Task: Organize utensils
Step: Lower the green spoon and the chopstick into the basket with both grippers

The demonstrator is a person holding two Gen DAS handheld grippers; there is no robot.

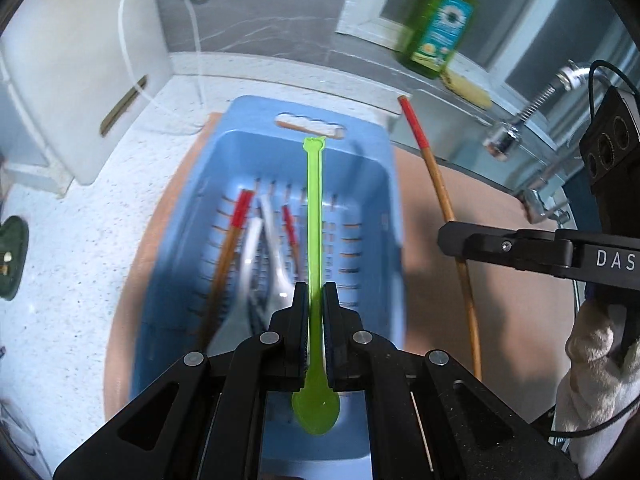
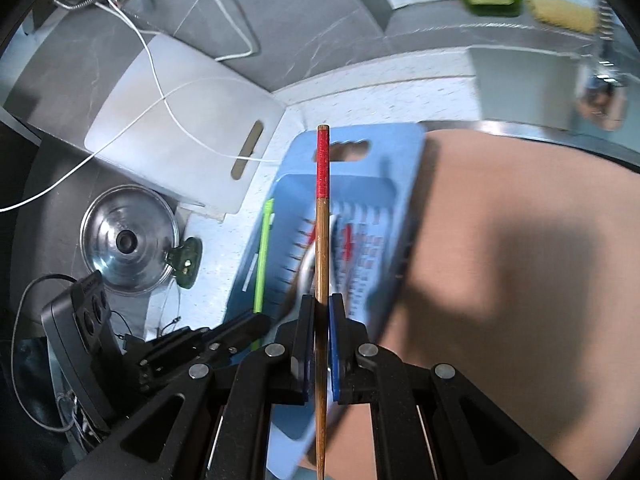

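My left gripper [image 1: 315,292] is shut on a long green plastic spoon [image 1: 314,216], its bowl back by the jaws and its handle pointing away over the blue slotted basket [image 1: 372,184]. Inside the basket lie red-tipped wooden chopsticks [image 1: 236,224] and a white spoon [image 1: 276,248]. My right gripper [image 2: 321,304] is shut on a wooden chopstick with a red end [image 2: 322,216], held above the basket [image 2: 404,184]. In the left wrist view the same chopstick [image 1: 440,192] and the right gripper [image 1: 444,238] show to the right of the basket. The green spoon [image 2: 262,264] and left gripper [image 2: 260,320] appear at the basket's left in the right wrist view.
The basket sits on a tan mat [image 2: 520,264] on a speckled white counter [image 1: 80,240]. A white cutting board [image 2: 184,136] leans at the back left, with a steel pot lid [image 2: 128,240] beside it. A green soap bottle [image 1: 440,20], yellow sponge [image 1: 472,88] and sink tap [image 1: 532,104] stand at the right.
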